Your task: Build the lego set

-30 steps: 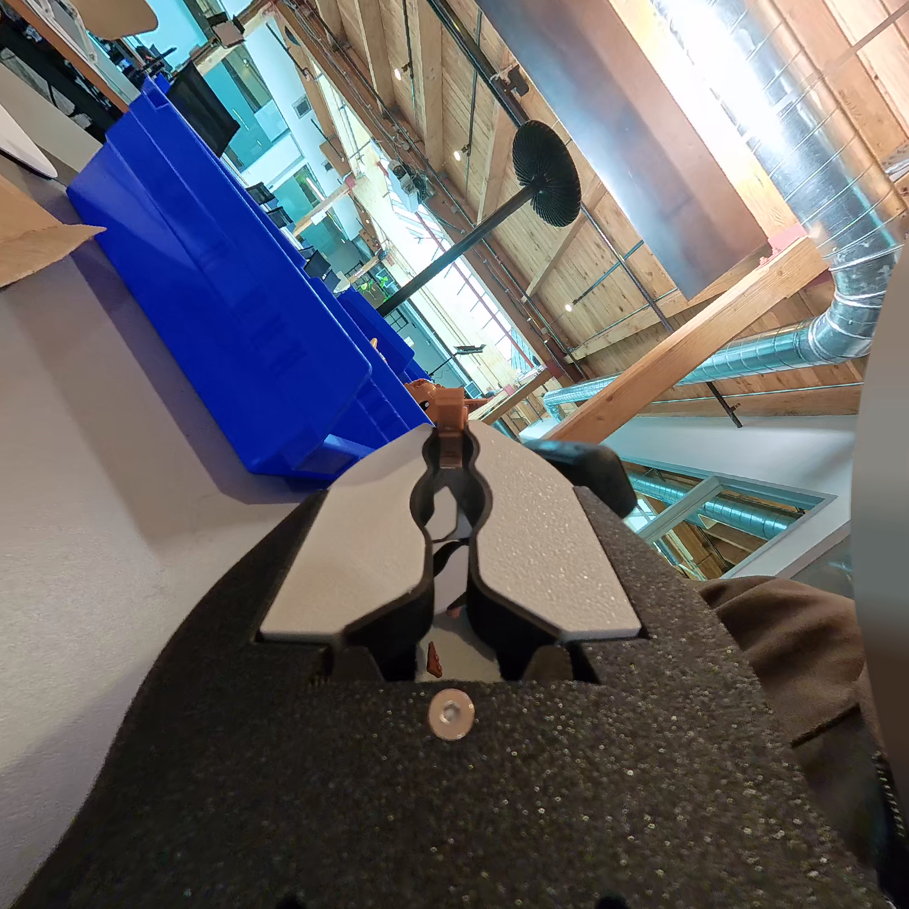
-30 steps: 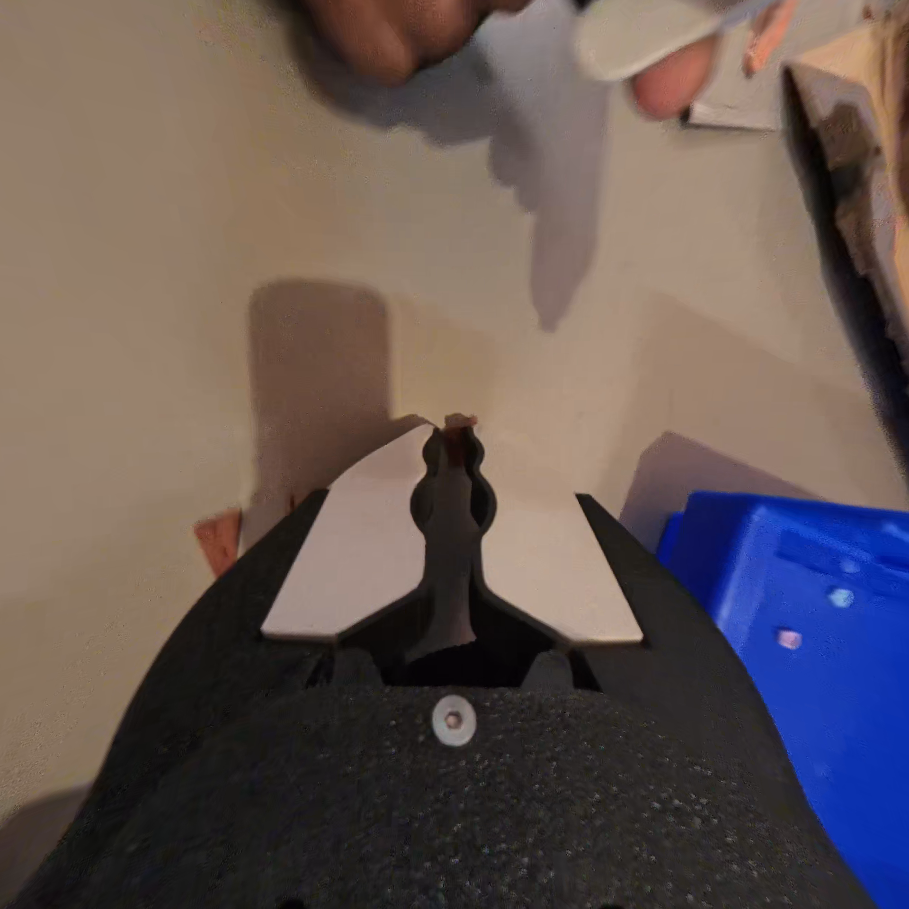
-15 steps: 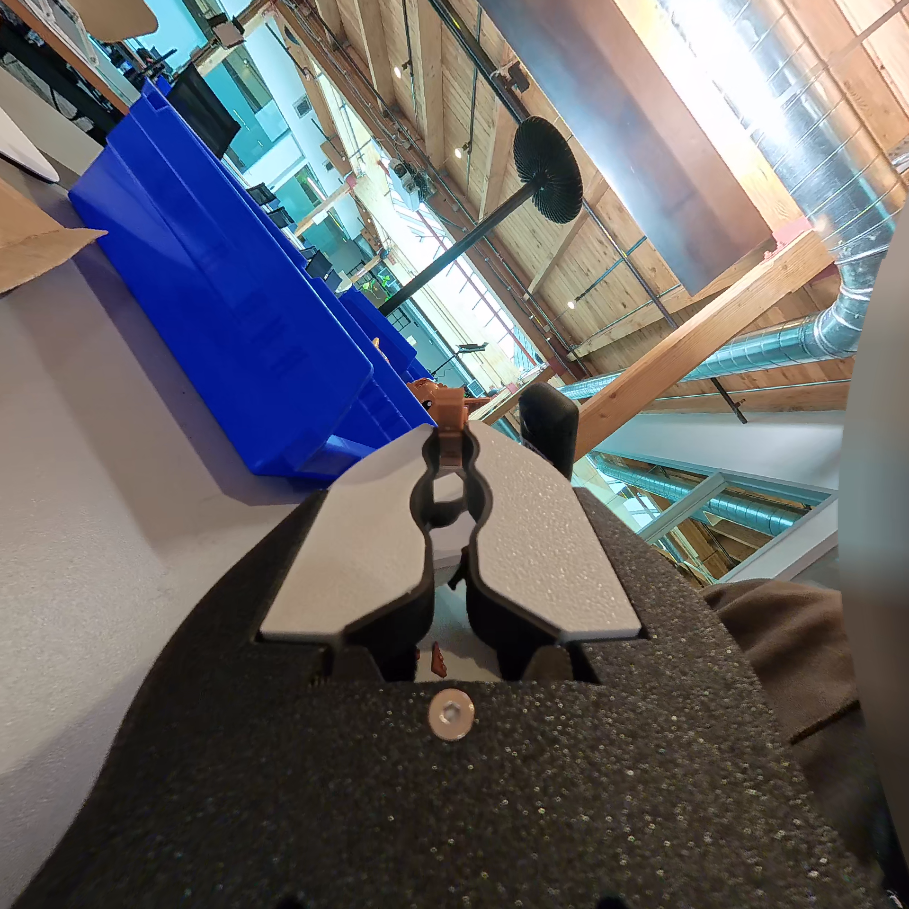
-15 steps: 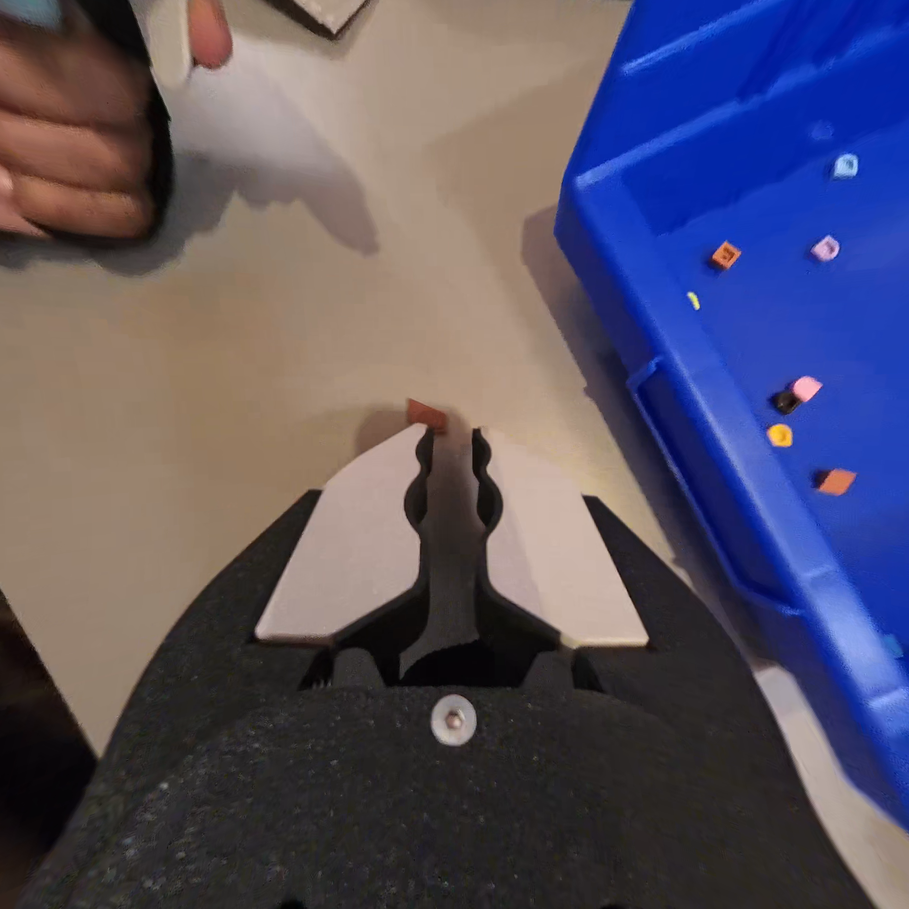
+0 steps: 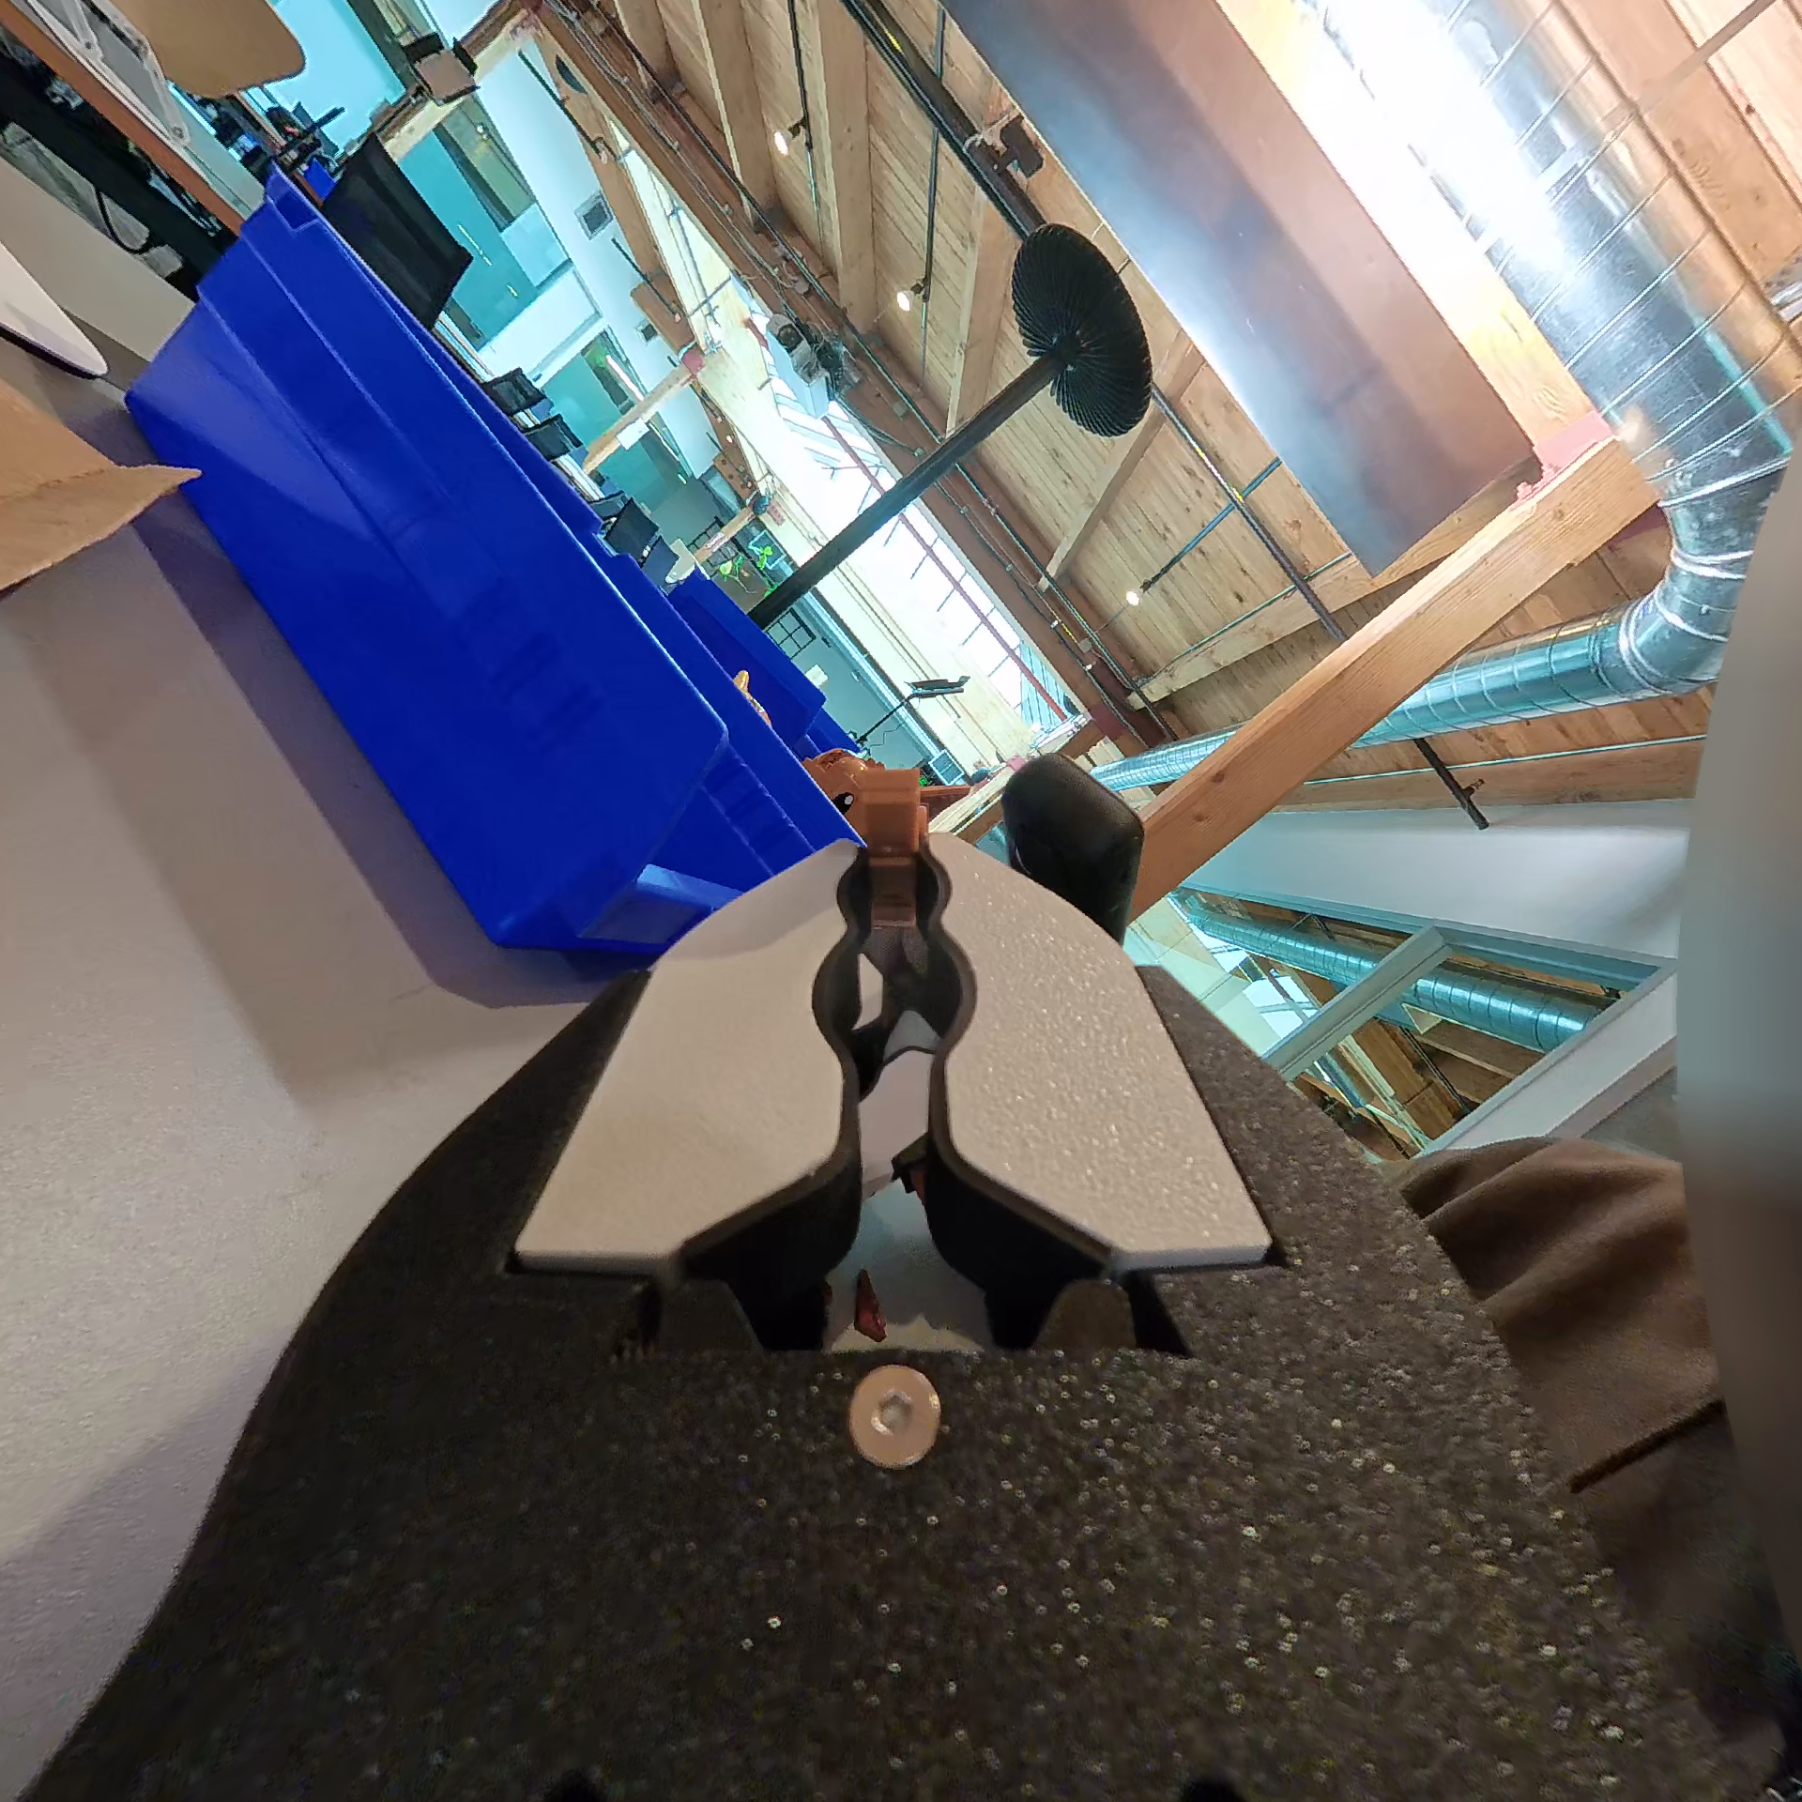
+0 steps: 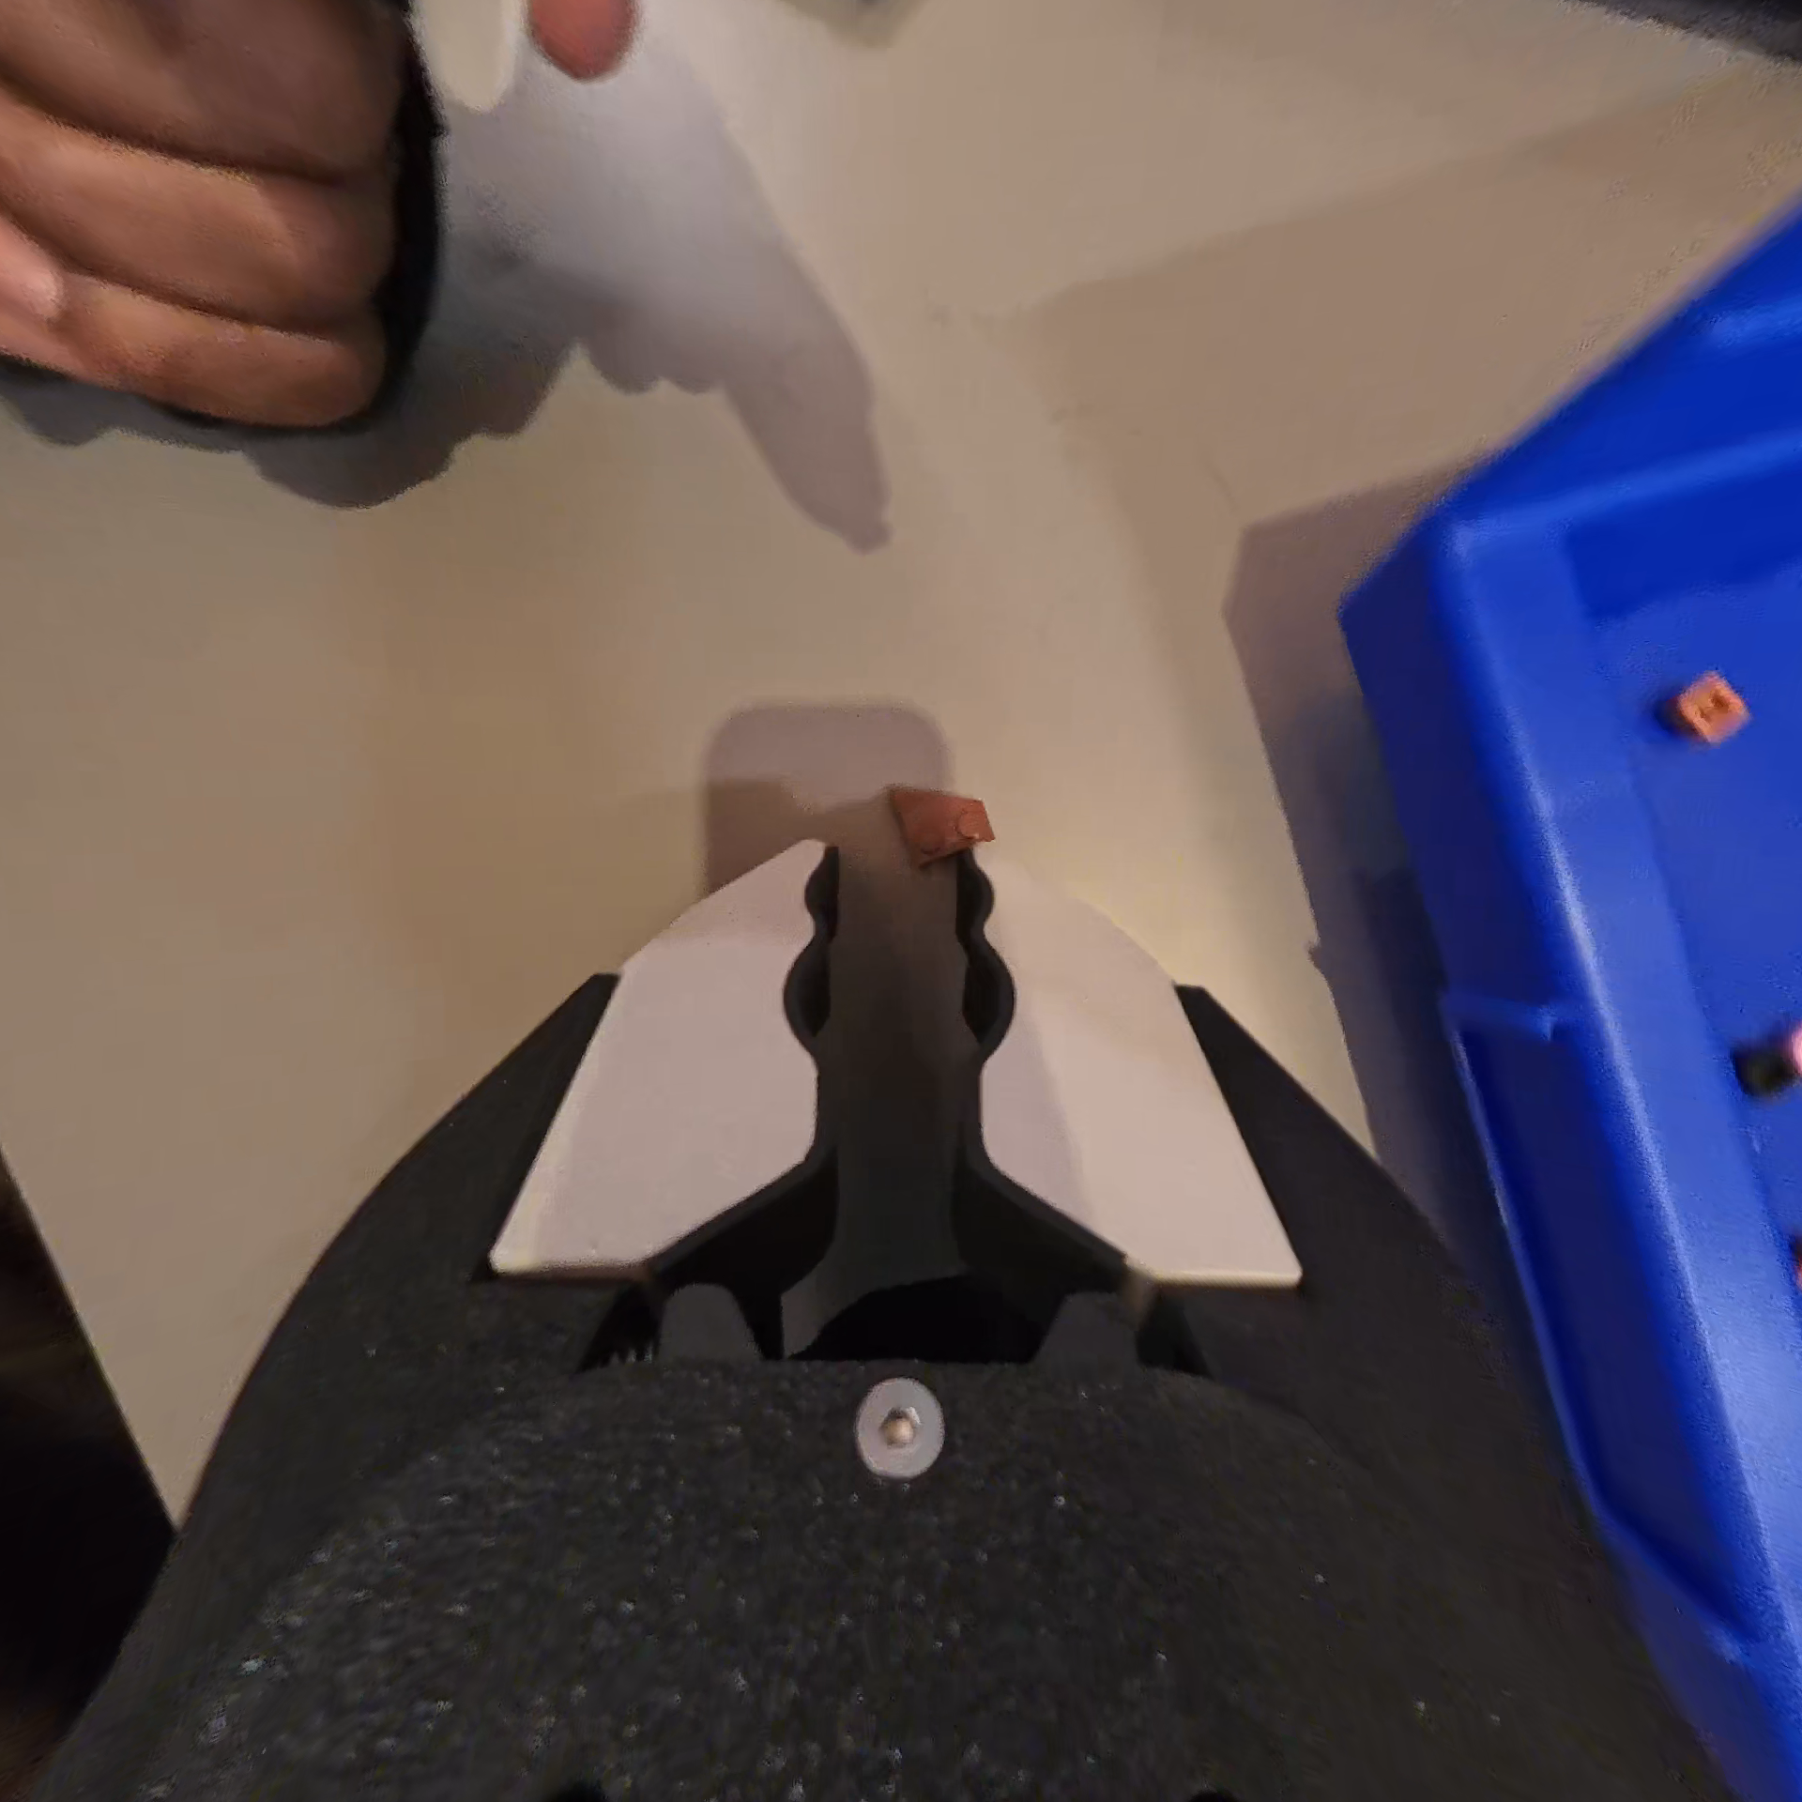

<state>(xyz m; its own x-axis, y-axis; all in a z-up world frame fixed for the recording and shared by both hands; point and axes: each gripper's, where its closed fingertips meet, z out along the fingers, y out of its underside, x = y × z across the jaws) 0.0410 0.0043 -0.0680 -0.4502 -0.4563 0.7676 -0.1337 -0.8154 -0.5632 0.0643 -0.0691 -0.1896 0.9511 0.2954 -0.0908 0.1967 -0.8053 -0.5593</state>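
Note:
My left gripper (image 5: pixel 892 858) is shut on a small brown brick (image 5: pixel 892 814) that sticks out past its fingertips, held up beside a blue bin (image 5: pixel 439 624). My right gripper (image 6: pixel 897 858) points down at the beige table (image 6: pixel 390 780) with its jaws apart and nothing between the pads. A small flat brown plate (image 6: pixel 941 824) is just beyond its right fingertip (image 6: pixel 975 878), outside the grasp. Part of the right gripper's black body (image 5: pixel 1073 839) shows behind the left fingertips.
A blue bin (image 6: pixel 1560 878) with several small coloured pieces, one orange (image 6: pixel 1706 710), stands to the right. A hand (image 6: pixel 185 224) is at the top left of the right wrist view. A cardboard flap (image 5: pixel 58 507) lies at the left, and a brown sleeve (image 5: pixel 1560 1297) is at the right. The tips of one gripper are about 15 centimeters away from the tips of the other.
My right jaws opened and the small brown plate left the grasp; it now sits by the right fingertip. The right gripper swung about over the table. The left gripper kept its hold.

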